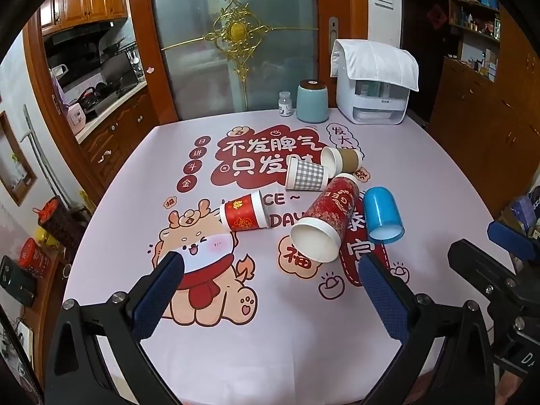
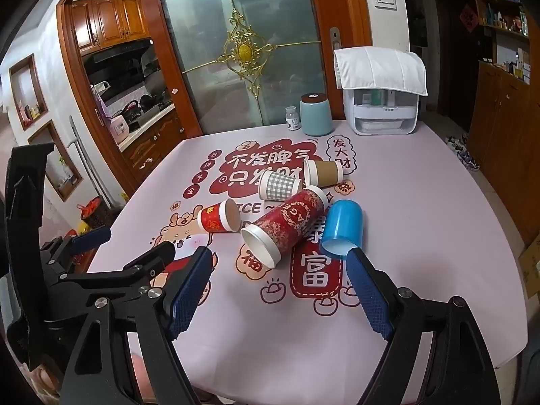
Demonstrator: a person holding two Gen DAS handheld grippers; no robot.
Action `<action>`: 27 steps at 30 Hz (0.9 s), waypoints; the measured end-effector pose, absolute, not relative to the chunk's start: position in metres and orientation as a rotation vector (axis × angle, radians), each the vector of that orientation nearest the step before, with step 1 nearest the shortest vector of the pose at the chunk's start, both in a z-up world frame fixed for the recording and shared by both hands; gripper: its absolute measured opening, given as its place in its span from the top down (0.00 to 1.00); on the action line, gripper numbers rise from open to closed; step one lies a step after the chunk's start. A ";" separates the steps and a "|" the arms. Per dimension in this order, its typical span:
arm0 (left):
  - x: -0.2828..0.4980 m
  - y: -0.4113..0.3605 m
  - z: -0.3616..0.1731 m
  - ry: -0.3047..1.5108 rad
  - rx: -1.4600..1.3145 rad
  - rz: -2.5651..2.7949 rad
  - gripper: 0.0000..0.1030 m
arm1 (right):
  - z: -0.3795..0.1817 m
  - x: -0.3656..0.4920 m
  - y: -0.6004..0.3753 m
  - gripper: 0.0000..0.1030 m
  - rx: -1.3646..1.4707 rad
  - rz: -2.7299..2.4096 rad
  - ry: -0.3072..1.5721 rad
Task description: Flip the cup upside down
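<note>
Several cups lie on their sides in the middle of the table: a tall red patterned paper cup (image 1: 329, 219) (image 2: 287, 224), a blue plastic cup (image 1: 383, 214) (image 2: 342, 227), a small red paper cup (image 1: 243, 212) (image 2: 217, 219), a grey checked cup (image 1: 305, 175) (image 2: 280, 185) and a brown cup (image 1: 342, 160) (image 2: 324, 172). My left gripper (image 1: 270, 271) is open and empty, hovering short of the cups. My right gripper (image 2: 281, 266) is open and empty, just short of the tall red cup and the blue cup. The left gripper also shows at the left of the right wrist view (image 2: 128, 246).
A pink printed cloth (image 1: 209, 354) (image 2: 422, 202) covers the table. At its far edge stand a teal canister (image 1: 312, 101) (image 2: 316, 114), a small white bottle (image 1: 285, 104) (image 2: 292, 118) and a white appliance under a cloth (image 1: 374, 84) (image 2: 381, 94). A glass door stands behind.
</note>
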State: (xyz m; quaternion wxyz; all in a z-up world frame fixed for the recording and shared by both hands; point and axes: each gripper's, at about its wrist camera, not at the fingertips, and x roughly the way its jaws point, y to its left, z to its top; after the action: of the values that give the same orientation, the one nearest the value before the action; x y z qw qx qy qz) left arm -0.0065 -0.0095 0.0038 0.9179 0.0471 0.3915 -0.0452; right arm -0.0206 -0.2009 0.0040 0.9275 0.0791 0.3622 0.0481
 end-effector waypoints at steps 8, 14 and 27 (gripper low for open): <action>-0.006 -0.011 0.006 0.807 0.092 -0.110 0.01 | 0.005 -0.019 -0.202 0.20 0.161 0.099 0.743; -0.004 -0.013 0.006 0.813 0.098 -0.110 0.01 | 0.005 -0.019 -0.200 0.20 0.162 0.098 0.745; -0.006 -0.010 0.003 0.824 0.090 -0.113 0.01 | 0.007 -0.017 -0.201 0.20 0.162 0.100 0.749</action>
State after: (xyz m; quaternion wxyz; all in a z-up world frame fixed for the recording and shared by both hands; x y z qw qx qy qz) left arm -0.0055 -0.0100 0.0031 0.9138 0.0436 0.4001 -0.0547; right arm -0.0168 -0.2011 0.0069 0.9262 0.0792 0.3654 0.0487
